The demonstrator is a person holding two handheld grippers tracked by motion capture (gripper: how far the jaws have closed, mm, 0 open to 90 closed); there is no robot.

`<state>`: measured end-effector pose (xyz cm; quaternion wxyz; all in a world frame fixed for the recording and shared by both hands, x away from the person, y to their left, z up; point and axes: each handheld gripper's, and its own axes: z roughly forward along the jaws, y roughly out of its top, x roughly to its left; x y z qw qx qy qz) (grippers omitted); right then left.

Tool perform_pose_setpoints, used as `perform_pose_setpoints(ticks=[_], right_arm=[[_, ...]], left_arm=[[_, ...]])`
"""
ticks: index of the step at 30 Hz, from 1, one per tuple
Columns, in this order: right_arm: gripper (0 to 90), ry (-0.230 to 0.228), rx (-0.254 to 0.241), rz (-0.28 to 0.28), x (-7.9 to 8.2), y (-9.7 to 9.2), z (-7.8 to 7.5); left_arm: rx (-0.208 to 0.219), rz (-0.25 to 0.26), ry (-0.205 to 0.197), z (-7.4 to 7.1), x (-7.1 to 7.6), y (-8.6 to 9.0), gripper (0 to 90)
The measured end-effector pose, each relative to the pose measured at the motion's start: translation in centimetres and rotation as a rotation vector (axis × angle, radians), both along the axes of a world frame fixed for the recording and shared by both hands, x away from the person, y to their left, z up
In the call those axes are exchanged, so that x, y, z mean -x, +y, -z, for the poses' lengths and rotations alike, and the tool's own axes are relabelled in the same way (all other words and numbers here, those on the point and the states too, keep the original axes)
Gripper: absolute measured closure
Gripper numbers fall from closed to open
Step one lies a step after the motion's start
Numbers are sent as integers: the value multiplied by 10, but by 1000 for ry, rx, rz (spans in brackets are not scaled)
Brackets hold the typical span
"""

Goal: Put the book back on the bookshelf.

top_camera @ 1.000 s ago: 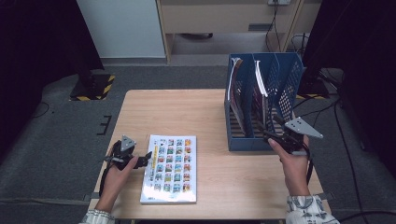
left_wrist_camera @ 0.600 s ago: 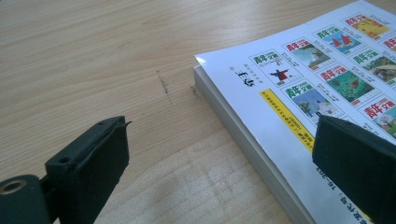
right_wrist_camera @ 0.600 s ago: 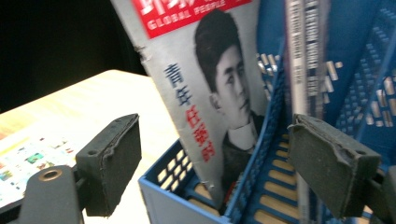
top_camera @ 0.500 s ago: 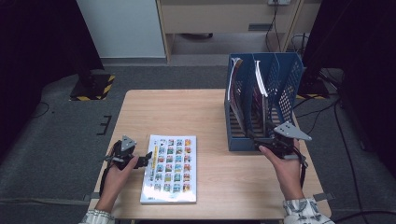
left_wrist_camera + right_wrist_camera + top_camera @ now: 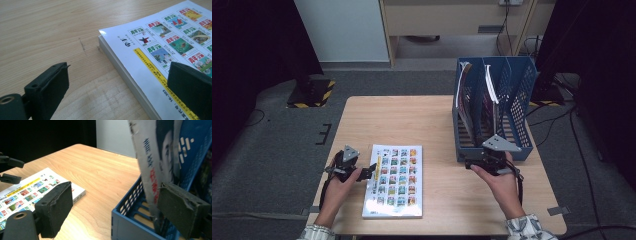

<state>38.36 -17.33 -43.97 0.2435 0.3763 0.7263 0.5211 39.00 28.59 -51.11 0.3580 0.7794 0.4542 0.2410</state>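
Soft light from above makes the wooden table bright while the left and right edges of the high view stay very dark, the book's shiny cover has a small white glare spot, and the close black jaws look blurry.

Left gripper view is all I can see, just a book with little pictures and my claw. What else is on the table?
Observer: A blue file rack stands on the right side of the table.
Operator: Is anything inside it?
Observer: Yes, magazines stand upright in its left slots.
Operator: Where's my other claw?
Observer: The right claw is at the rack's front left corner. Its jaws have just been opening, with that corner and a magazine's edge between them, not pinched.
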Motion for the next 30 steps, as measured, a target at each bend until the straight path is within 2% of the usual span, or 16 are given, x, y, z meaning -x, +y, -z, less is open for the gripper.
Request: perform_pose_setpoints(ticks=[6,12,14,17,18,25,30], right_arm=[[125,9,6,-26,2,13,3],[115,19,30,-76,6,29,6],[117,15,54,-106,7,39,8],[121,16,65,-123,8,45,10],[121,15,85,-140,9,53,12],[123,20,134,-181,9,75,22],[123,45,173,-218,7,96,33]], left_arm=[[3,5,3,0,0,-2,36],[6,7,4,1,0,-3,37],[9,8,7,1,0,-4,37],[10,11,9,1,0,-5,37],[11,15,11,1,0,-6,37],[22,22,27,1,0,-10,37],[24,26,31,2,0,-11,40]])
